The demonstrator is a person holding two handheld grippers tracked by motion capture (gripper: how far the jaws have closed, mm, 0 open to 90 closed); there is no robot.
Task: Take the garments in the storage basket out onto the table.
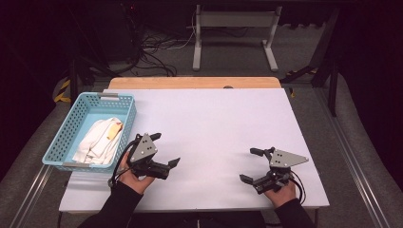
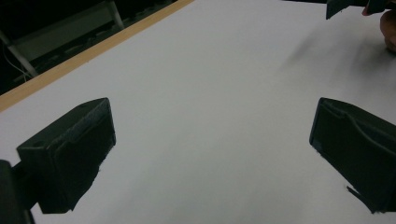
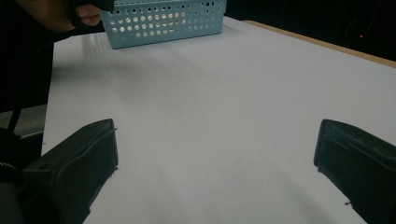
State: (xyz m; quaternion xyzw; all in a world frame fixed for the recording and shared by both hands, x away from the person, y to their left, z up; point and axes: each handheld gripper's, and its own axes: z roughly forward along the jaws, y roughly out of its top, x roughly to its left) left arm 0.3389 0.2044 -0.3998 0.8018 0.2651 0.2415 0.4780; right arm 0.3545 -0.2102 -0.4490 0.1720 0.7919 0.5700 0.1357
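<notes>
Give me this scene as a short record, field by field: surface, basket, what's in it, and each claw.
surface: white table top, wooden strip along its far edge
basket: light blue perforated basket at the table's left edge
contents: white cloth with a yellow patch, lying inside the basket
left claw: open, holding nothing, over the table just right of the basket
right claw: open, holding nothing, near the table's right front

A white-topped table with a light wooden far edge stands on grey carpet. Beyond it, a white metal frame and tangled black cables sit against a dark, unlit background.
</notes>
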